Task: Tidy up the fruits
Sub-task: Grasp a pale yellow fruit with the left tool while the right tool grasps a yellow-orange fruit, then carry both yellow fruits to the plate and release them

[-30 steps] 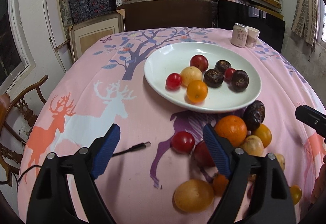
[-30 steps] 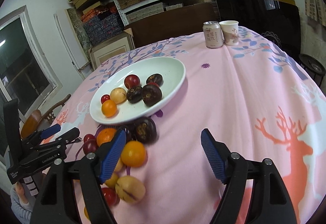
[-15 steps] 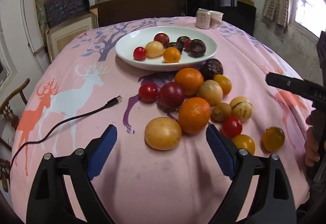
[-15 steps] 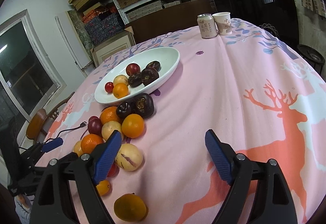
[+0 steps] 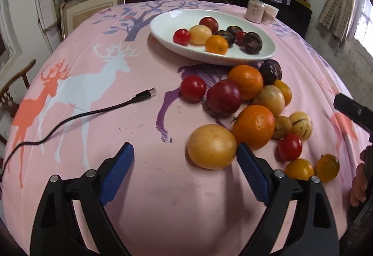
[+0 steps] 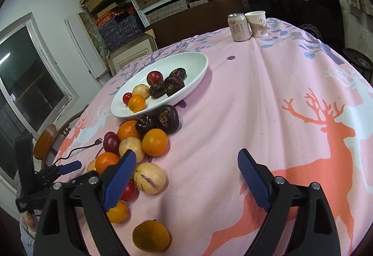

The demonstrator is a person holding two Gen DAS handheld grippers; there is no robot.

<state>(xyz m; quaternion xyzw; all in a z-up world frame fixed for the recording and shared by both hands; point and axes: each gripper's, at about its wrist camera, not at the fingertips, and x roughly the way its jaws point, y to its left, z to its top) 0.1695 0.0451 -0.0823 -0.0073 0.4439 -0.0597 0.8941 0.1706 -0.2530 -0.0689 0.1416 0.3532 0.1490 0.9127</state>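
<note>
Fruit cluster (image 5: 254,111) before plate (image 5: 163,29)

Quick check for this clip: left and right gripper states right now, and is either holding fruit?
Left gripper: open, jaws have just been opening, holding nothing; yellow fruit lies just ahead.
Right gripper: open, jaws have just been opening, nothing between them.

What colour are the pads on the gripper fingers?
Blue, ribbed pads on black fingers; clearest in the left wrist view.
</note>
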